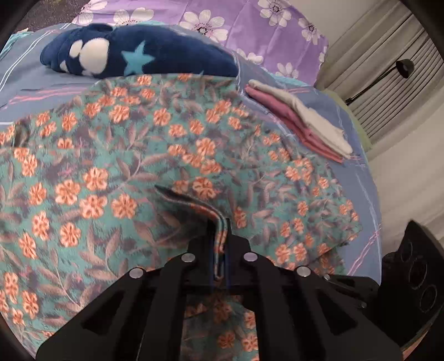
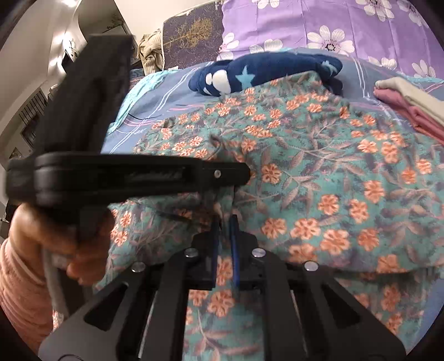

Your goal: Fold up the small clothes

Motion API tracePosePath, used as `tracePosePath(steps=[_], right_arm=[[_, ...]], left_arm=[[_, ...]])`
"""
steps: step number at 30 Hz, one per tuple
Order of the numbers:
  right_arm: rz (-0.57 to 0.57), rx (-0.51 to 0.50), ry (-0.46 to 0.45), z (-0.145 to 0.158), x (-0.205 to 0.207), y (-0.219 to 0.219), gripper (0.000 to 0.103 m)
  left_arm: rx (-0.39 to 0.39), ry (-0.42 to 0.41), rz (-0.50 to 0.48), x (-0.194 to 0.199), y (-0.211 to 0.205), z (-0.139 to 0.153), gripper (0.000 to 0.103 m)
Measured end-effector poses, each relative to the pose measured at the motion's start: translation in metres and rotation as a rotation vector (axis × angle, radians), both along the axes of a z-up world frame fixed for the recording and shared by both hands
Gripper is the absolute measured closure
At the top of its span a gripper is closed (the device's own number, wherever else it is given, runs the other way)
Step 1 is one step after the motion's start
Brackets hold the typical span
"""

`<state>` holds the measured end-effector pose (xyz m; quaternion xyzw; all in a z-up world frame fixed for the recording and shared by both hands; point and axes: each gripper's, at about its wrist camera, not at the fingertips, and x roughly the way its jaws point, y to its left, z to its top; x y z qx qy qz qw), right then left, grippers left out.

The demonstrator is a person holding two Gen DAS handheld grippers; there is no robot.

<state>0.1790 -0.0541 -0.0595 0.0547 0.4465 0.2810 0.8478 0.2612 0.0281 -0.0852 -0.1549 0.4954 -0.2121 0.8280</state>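
A teal garment with orange flowers [image 1: 166,144] lies spread over the bed and fills both views [image 2: 333,172]. My left gripper [image 1: 220,230] is shut on a folded hem of this garment, which stands up between its fingers. My right gripper [image 2: 224,222] is shut on a bunched edge of the same garment. The left gripper also shows from the side in the right wrist view [image 2: 244,173], just left of and above the right gripper, with the person's hand [image 2: 55,236] holding it.
A navy plush blanket with stars [image 1: 144,55] lies at the back of the bed. A folded pink and white stack [image 1: 302,122] sits at the right. Purple flowered pillows [image 1: 249,25] stand behind. A black lamp [image 1: 402,69] and blinds stand off the right edge.
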Motion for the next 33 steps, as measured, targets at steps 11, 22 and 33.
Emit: tracePosePath(steps=[11,22,33], right_arm=[[-0.297,0.024,0.118,-0.026,0.002,-0.106,0.103],[-0.308,0.020,0.098,-0.029,-0.001,-0.105,0.103],[-0.306,0.019,0.095,-0.031,-0.001,-0.104,0.103]], left_arm=[[0.031,-0.308,-0.042,-0.020,0.004,0.117,0.098],[0.175,-0.326,0.167,-0.053,0.120,0.119,0.098],[0.471,-0.169,0.317,-0.052,0.154,0.030,0.070]])
